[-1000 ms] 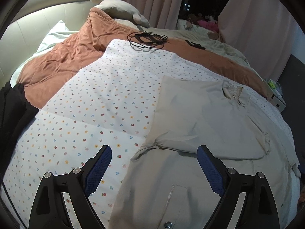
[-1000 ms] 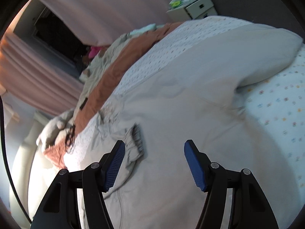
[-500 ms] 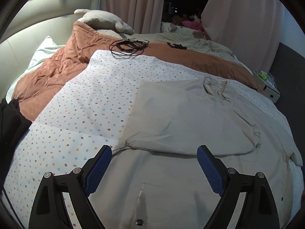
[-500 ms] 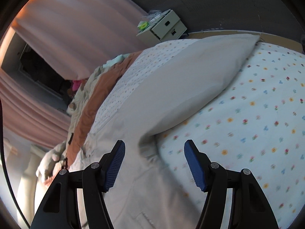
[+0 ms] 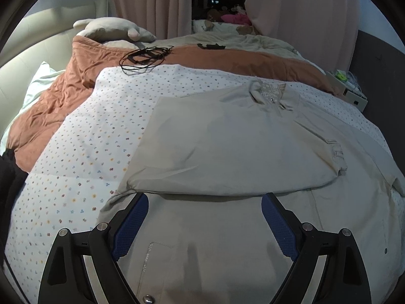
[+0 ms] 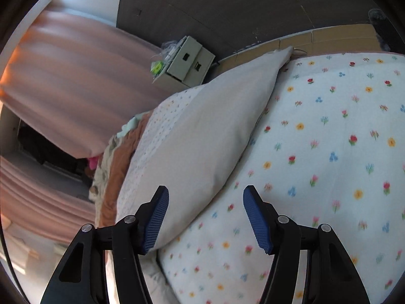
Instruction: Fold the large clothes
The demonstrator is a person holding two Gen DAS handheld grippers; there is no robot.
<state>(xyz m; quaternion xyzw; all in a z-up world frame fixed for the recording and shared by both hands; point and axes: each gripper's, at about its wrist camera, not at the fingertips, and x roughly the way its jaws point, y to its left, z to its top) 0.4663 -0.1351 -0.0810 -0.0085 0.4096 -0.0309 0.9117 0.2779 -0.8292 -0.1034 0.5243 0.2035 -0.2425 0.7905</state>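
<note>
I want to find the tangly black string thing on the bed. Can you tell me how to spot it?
Start at the big bed and find the flowery white sheet with the beige shirt lying on it. Look to the sheet's far edge, where it meets the rust-brown quilt. The black cable lies there in loose loops, thin and tangled, unlike the small flat black thing farther right.

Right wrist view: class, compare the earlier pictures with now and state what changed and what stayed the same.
The right gripper swung off the jacket's body with its cuff and out to the unfolded sleeve at the floral sheet; its jaws are closing, pinching nothing yet. The left gripper drew back slightly, open. The jacket stayed put, one sleeve folded across.
</note>
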